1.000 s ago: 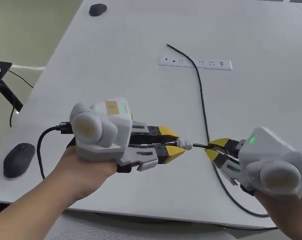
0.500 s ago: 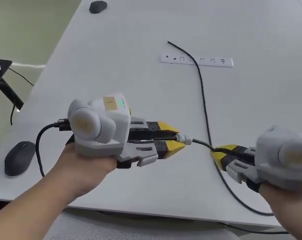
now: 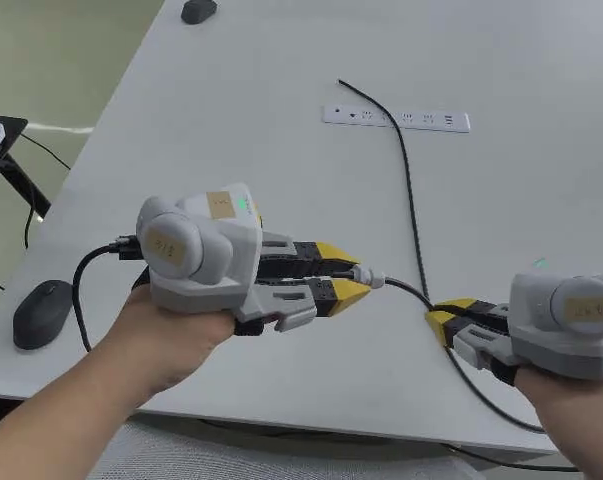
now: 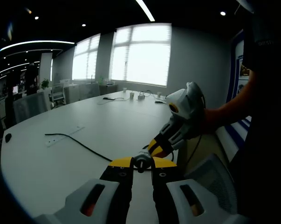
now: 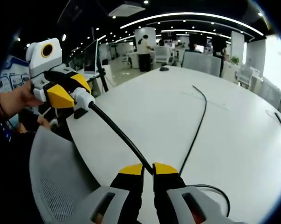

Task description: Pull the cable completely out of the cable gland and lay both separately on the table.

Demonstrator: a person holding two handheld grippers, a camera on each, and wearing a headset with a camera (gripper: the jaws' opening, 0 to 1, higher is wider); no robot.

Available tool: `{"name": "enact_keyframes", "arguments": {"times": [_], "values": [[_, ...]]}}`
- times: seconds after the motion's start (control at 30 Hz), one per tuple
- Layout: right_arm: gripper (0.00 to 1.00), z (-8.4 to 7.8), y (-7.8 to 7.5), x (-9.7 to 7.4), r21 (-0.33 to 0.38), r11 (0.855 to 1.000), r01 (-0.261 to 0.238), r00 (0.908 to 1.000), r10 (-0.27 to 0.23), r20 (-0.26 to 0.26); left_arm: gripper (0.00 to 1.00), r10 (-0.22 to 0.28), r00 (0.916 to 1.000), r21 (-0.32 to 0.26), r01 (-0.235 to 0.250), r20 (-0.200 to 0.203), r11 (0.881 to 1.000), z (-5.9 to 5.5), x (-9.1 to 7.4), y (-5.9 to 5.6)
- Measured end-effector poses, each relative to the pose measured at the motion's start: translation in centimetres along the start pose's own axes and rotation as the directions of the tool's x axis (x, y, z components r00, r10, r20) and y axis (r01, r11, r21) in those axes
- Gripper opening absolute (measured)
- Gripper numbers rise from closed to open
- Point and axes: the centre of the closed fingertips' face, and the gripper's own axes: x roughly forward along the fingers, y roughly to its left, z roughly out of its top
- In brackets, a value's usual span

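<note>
My left gripper (image 3: 347,281) is shut on a small white cable gland (image 3: 370,281), which sticks out from between its yellow tips (image 4: 141,162). A black cable (image 3: 406,291) leaves the gland and runs to my right gripper (image 3: 442,313), which is shut on it a short way off. In the right gripper view the cable (image 5: 117,131) stretches from my closed right gripper (image 5: 147,169) up to the gland (image 5: 82,99) held by the left gripper (image 5: 65,91). Both grippers hover above the table's near edge.
The rest of the black cable (image 3: 411,200) trails over the white table (image 3: 231,150), past a white power strip (image 3: 396,118). A dark mouse (image 3: 41,313) lies at the left edge and another mouse (image 3: 198,10) at the far end. People and chairs stand far behind.
My right gripper has moved right and a little down, away from the left one, and the stretch of cable between gland and right gripper is longer. The left gripper has stayed put.
</note>
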Motion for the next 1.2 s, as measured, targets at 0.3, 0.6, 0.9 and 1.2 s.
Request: {"name": "enact_keyframes", "arguments": {"times": [0.3,0.6,0.9,1.2], "values": [[0.04,0.7,-0.3,-0.2,-0.056,0.998,0.009,0.9998,-0.008,0.021,0.15,0.001,1.0000,-0.009,-0.001,0.007,1.000,0.0,-0.3,0.1],[0.16,2.6,0.0,-1.0,-0.206,0.978,0.017,0.9983,-0.005,0.059,0.15,0.006,1.0000,-0.014,-0.006,-0.003,1.000,-0.4,-0.3,0.3],[0.26,6.0,3.7,-1.7,-0.527,0.850,0.000,0.9941,0.057,0.092,0.15,0.007,0.9999,-0.032,-0.007,-0.008,0.999,-0.6,-0.3,0.3],[0.17,6.7,5.9,-1.0,-0.590,0.807,-0.026,0.9896,0.104,0.099,0.15,0.006,1.0000,-0.035,-0.006,0.001,0.999,-0.3,-0.2,0.0]]}}
